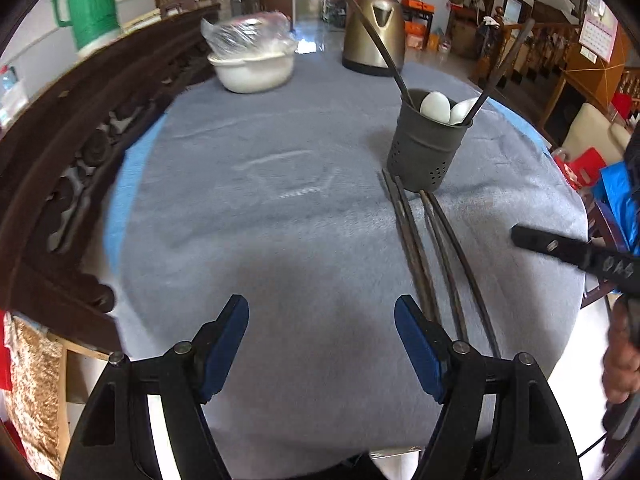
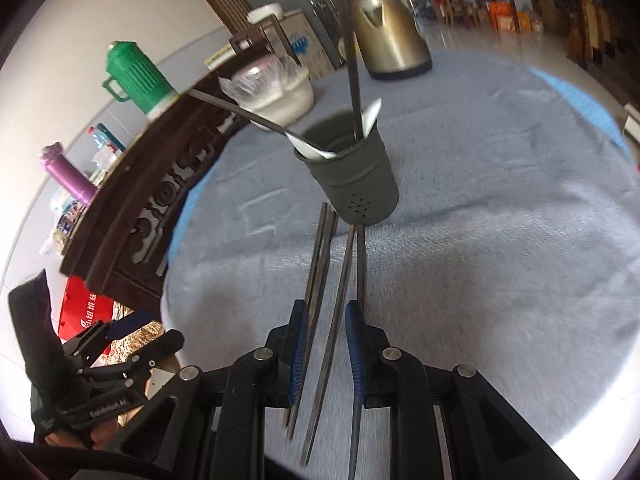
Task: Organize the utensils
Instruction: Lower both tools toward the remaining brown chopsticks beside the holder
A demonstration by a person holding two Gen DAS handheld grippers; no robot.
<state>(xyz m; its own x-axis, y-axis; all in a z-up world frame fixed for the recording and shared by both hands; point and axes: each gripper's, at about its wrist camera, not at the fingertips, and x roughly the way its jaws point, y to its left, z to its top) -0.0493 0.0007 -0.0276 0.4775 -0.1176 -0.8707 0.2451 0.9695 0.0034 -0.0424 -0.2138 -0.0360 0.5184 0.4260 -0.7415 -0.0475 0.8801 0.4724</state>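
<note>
A dark grey perforated utensil holder (image 1: 428, 144) (image 2: 352, 172) stands on the blue-grey tablecloth (image 1: 280, 220), holding two white spoons (image 1: 435, 107) and a few dark chopsticks (image 1: 376, 40). Several dark chopsticks (image 1: 428, 248) (image 2: 320, 264) lie flat on the cloth in front of it. My left gripper (image 1: 322, 312) is open and empty, just left of their near ends. My right gripper (image 2: 326, 312) is partly open, its blue pads (image 2: 300, 344) either side of one lying chopstick, above the cloth. It shows at the right edge of the left wrist view (image 1: 560, 252).
A gold kettle (image 1: 374, 32) and a white bowl covered in plastic (image 1: 252, 60) stand at the table's far side. A carved dark wooden chair back (image 1: 80, 152) runs along the left. A green jug (image 1: 88, 8) sits beyond it.
</note>
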